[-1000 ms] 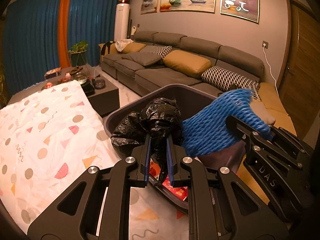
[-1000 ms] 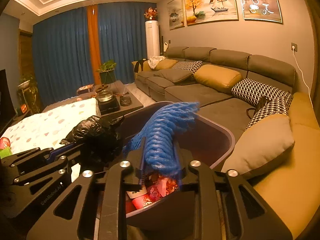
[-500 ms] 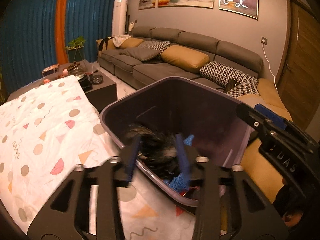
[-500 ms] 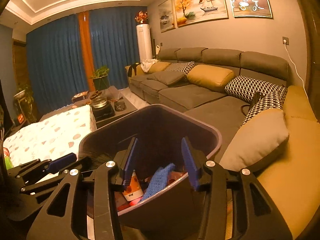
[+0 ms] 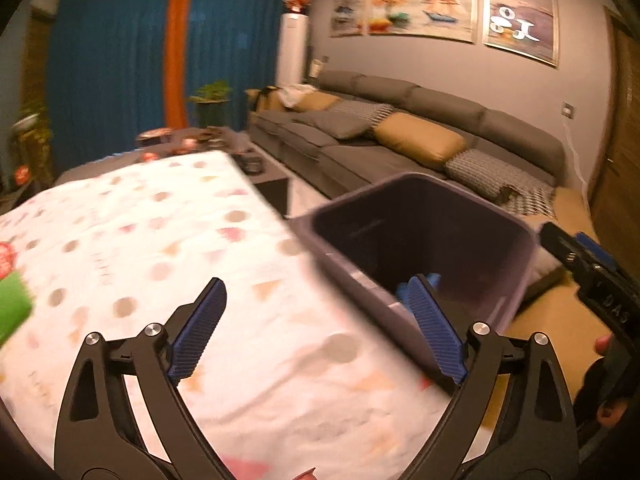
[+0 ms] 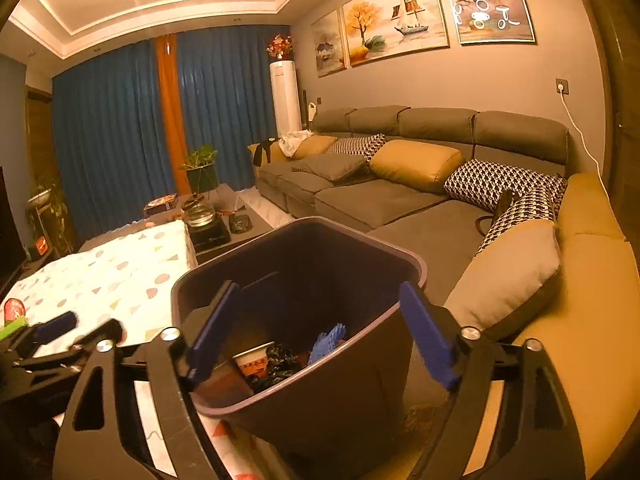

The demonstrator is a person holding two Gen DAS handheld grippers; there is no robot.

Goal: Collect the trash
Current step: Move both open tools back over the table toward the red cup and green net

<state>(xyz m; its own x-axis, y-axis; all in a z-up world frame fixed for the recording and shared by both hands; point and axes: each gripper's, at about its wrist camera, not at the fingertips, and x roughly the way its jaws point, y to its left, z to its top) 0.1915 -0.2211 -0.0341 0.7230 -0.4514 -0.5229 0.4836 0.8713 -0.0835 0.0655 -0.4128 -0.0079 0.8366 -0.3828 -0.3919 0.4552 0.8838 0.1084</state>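
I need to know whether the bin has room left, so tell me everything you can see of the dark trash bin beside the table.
The dark purple plastic trash bin is a tall, open-topped tub with rounded corners and a lighter rim. It stands between the patterned tablecloth and the grey sofa, looking tilted in both views. Only its bottom is filled: a blue foam net, crumpled black plastic bag and a paper cup. Nothing grips it.

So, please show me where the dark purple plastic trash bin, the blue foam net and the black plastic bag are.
dark purple plastic trash bin (image 6: 404,258): right wrist view, far rim.
blue foam net (image 6: 329,340): right wrist view, its meshed middle, inside the bin.
black plastic bag (image 6: 280,362): right wrist view, crumpled top, inside the bin.
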